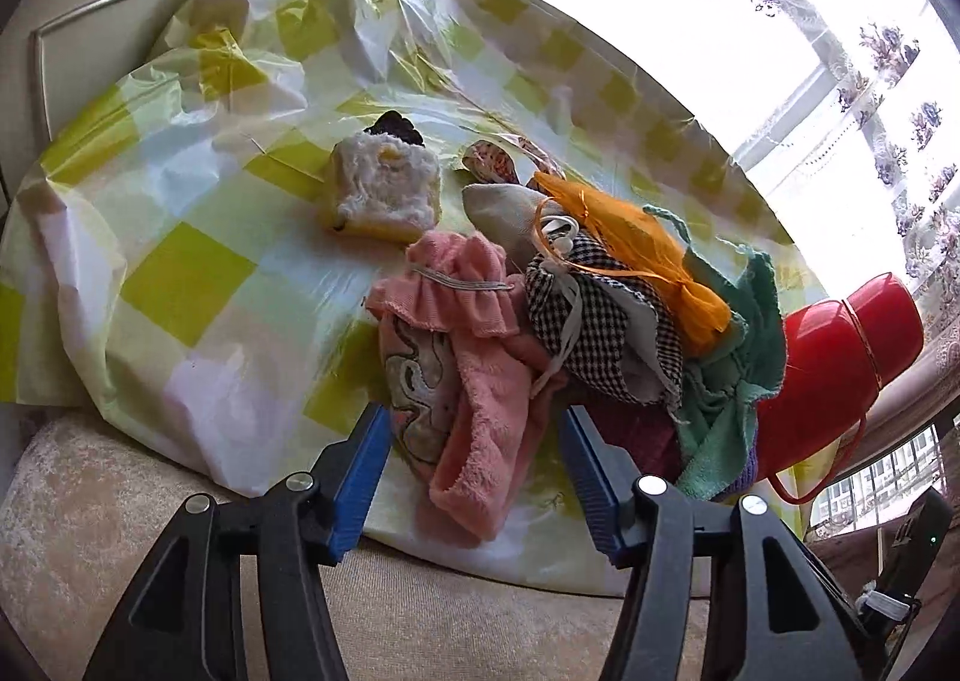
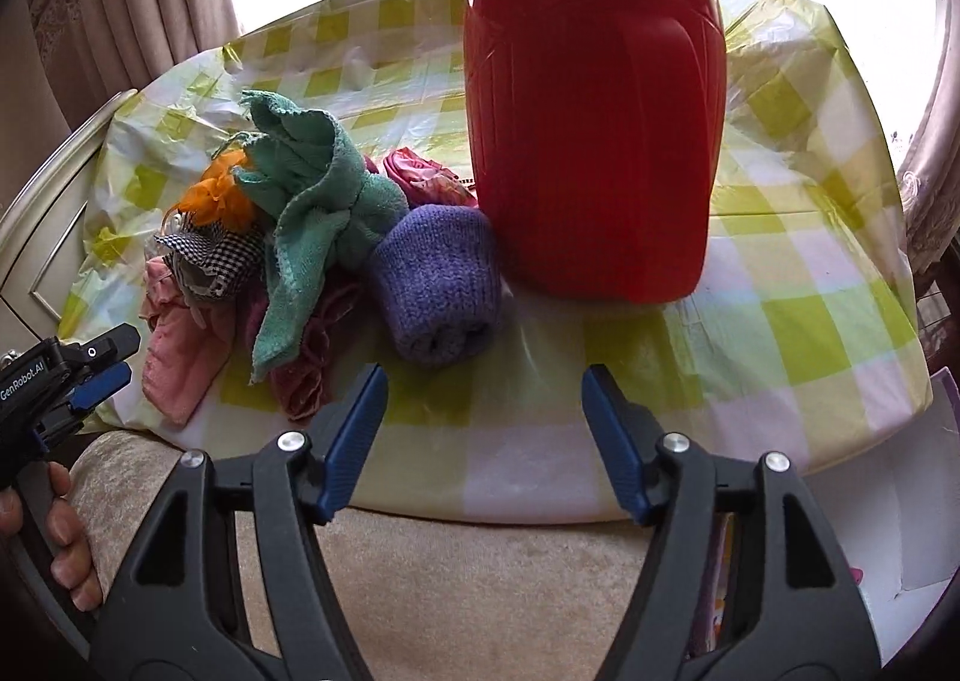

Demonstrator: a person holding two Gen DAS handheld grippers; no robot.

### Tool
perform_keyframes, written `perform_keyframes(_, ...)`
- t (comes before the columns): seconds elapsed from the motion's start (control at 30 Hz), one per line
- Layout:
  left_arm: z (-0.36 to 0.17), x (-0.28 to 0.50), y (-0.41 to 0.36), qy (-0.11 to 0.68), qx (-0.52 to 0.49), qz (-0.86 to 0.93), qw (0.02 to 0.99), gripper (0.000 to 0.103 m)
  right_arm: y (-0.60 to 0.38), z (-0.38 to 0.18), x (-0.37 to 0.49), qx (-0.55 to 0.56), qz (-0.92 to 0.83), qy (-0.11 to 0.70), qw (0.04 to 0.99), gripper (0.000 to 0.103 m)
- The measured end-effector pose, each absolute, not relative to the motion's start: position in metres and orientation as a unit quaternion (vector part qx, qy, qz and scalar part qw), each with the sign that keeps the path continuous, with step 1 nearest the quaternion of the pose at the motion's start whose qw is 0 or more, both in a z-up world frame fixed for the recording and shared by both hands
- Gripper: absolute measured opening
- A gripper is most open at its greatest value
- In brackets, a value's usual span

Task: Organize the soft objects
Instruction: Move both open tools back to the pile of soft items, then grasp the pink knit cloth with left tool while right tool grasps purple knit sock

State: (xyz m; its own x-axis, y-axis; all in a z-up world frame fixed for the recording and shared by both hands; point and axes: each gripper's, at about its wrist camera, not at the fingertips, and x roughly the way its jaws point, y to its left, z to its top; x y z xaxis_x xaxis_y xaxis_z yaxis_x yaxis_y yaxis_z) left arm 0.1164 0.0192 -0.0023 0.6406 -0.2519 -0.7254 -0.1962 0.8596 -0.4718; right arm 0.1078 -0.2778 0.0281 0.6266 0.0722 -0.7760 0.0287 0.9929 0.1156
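- Blue pads line both grippers; each tool points steeply down over the near edge of a table (image 2: pixel 780 285) covered in yellow-checked plastic.
- The left gripper (image 1: pixel 474 453) stands with its jaws partly apart and nothing pressed between them. The lower end of a pink towel (image 1: pixel 474 411) shows in the gap, but the pads do not touch it.
- The right gripper (image 2: pixel 483 417) is also partly open and empty, hovering over bare cloth in front of a tall red container (image 2: pixel 594 141).
- In the right wrist view the left tool appears at the far left, with a person's hand (image 2: pixel 60 531) wrapped around its handle, fingers curled.
- The soft things lie heaped together on the table beside the red container: the pink towel at the near side, a black-and-white checked cloth (image 1: pixel 600 321) on top of it, an orange ribbon (image 1: pixel 648 255), and a green cloth (image 2: pixel 318 189) draped over the pile.
- A rolled purple knit piece (image 2: pixel 438 285) lies just beside the container's base.
- A fluffy white-and-yellow square (image 1: pixel 384 189) lies apart from the heap, further back on the table.
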Motion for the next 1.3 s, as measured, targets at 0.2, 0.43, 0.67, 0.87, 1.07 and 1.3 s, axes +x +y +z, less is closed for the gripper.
perform_keyframes(0.2,-0.016,0.142,0.026,0.435,-0.272,-0.013,0.858,0.06,-0.266,0.017,0.133,0.054,0.015,0.441,0.896,0.07)
perform_keyframes(0.43,-0.03,0.16,0.026,0.445,-0.276,-0.024,0.851,0.06,-0.259,0.005,0.158,0.052,0.012,0.447,0.893,0.07)
perform_keyframes(0.67,-0.032,0.16,0.02,0.446,-0.271,-0.035,0.852,0.024,-0.253,-0.001,0.165,0.046,0.018,0.451,0.891,0.058)
perform_keyframes(0.87,-0.023,0.143,0.027,0.426,-0.277,-0.016,0.861,0.016,-0.255,0.002,0.15,0.048,0.024,0.441,0.896,0.053)
perform_keyframes(1.07,-0.012,0.115,0.044,0.4,-0.295,0.023,0.867,0.015,-0.259,0.013,0.123,0.051,0.024,0.428,0.902,0.053)
perform_keyframes(1.3,-0.003,0.082,0.049,0.383,-0.303,0.041,0.872,0.015,-0.27,0.021,0.081,0.059,0.026,0.421,0.905,0.053)
